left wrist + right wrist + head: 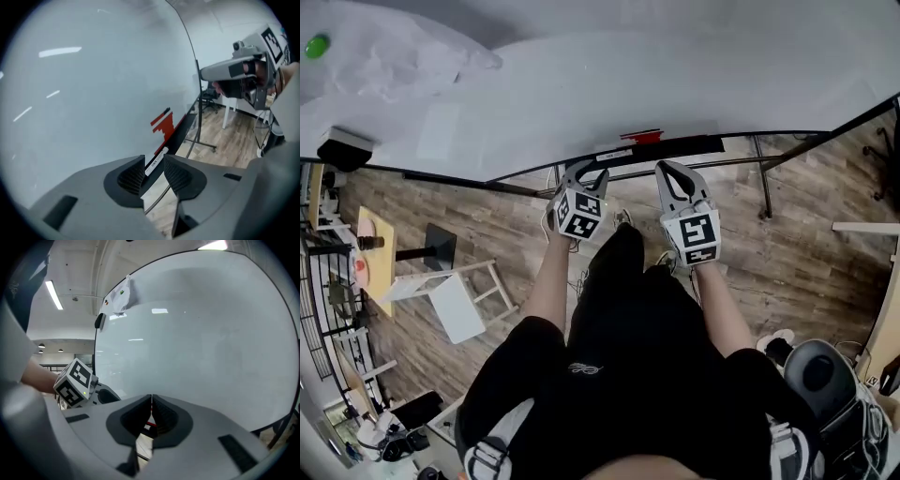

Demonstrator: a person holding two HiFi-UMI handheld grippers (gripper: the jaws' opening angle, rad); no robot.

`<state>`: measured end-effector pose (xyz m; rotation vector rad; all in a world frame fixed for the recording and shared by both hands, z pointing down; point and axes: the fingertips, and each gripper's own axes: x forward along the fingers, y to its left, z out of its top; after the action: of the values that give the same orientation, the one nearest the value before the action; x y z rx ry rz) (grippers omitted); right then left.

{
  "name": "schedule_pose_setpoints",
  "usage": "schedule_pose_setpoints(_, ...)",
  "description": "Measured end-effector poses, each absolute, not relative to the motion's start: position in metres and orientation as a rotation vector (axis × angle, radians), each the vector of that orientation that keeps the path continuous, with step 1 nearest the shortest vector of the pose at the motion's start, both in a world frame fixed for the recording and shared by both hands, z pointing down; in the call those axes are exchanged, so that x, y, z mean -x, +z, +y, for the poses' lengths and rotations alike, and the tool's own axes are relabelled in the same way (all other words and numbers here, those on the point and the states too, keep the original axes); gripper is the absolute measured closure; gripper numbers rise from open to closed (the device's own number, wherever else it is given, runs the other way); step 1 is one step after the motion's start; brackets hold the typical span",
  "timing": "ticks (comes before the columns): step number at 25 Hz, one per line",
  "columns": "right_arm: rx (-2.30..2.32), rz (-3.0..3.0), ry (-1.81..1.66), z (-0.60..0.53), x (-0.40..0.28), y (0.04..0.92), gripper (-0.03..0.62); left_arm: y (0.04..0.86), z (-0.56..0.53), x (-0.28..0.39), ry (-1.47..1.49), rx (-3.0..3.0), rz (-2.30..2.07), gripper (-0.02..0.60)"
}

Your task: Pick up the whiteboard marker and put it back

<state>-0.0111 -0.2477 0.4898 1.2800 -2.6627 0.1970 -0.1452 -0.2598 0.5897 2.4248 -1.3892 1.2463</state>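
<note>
**At the whiteboard tray, marker lies free**

Below the whiteboard (675, 84), at left, we see the left gripper (585, 171) with its jaws spread and nothing between them. Just right of it a white label (615, 155) sits on the black tray (703, 145). Next the red marker (643, 136) lies along that tray, touched by neither gripper. Farther right, the right gripper (671, 171) has its jaws pressed together, empty.

The whiteboard (694, 84) is smooth and glossy. The floor (806, 253) is grained wood planks. The fingers (132, 176) look matt, ribbed grey plastic.
</note>
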Motion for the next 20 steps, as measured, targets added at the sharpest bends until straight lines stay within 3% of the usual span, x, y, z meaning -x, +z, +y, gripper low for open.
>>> schedule_pose_setpoints(5,-1.256,-2.714,0.161,-0.232,0.024,0.48,0.592,0.54,-0.237,0.148,0.786,-2.327,-1.649,0.47)
schedule_pose_setpoints(8,-1.236,-2.74,0.166,-0.225,0.033,0.473,0.591,0.509,-0.224,0.156,0.518,-2.248,-1.786,0.52)
schedule_pose_setpoints(12,-1.23,-2.758,0.167,-0.214,0.042,0.467,0.592,0.478,-0.203,0.16,0.377,-2.232,-1.916,0.56)
schedule_pose_setpoints(20,-1.203,-2.767,0.133,-0.197,0.072,0.46,0.592,0.459,-0.17,0.177,0.276,-2.214,-2.0,0.574)
